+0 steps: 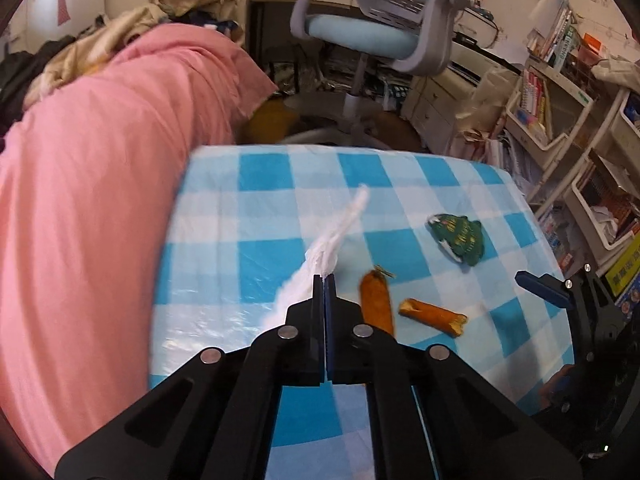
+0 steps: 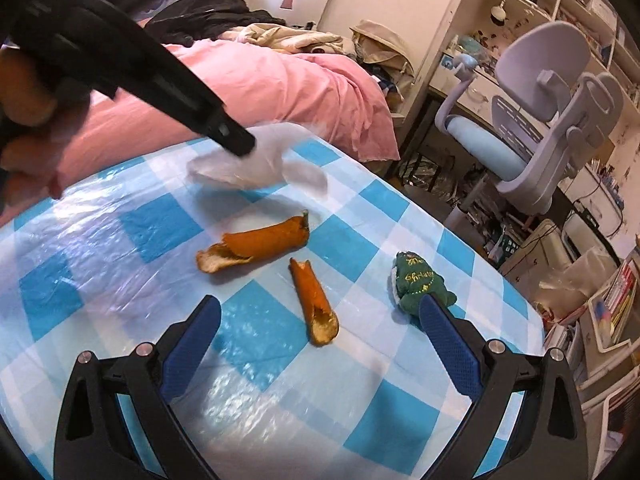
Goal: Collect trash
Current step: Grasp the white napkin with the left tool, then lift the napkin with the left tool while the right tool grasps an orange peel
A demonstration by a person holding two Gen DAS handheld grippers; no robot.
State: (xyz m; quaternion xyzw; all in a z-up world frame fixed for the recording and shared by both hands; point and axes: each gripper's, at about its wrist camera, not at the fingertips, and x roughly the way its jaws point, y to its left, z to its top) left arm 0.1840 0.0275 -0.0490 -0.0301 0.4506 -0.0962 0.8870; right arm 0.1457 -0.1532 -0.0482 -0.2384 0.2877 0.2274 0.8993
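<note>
the right gripper [image 2: 320,316] is hovering low over the near part of the table [image 2: 100,240], and its two blue fingers [image 2: 192,344] are standing wide apart with nothing between them. just ahead of this gap the short orange peel [image 2: 314,304] is lying on the checked blue and white cover, its torn end pointing toward the gripper. a little farther, more to the middle of the table, the long orange peel [image 2: 256,246] is lying across, with its pale inside showing at one end. near the right edge of the table the green wrapper [image 2: 416,284] is lying crumpled, and the right finger is partly covering it in the right wrist view. beyond the peels, close to the far left edge, the left gripper [image 1: 324,280] is pinching the white plastic bag [image 1: 332,240]; its jaws are pressed together on a twisted part of the bag, and the rest of the bag is trailing over the cover, blurred. in the right wrist view this gripper is coming in from the upper left, and a hand [image 2: 28,120] is holding it. behind the table the pink blanket [image 1: 100,200] is lying on a bed, just beside the left edge. farther back the light blue office chair [image 2: 540,120] is standing in front of shelves, well apart from the table.
</note>
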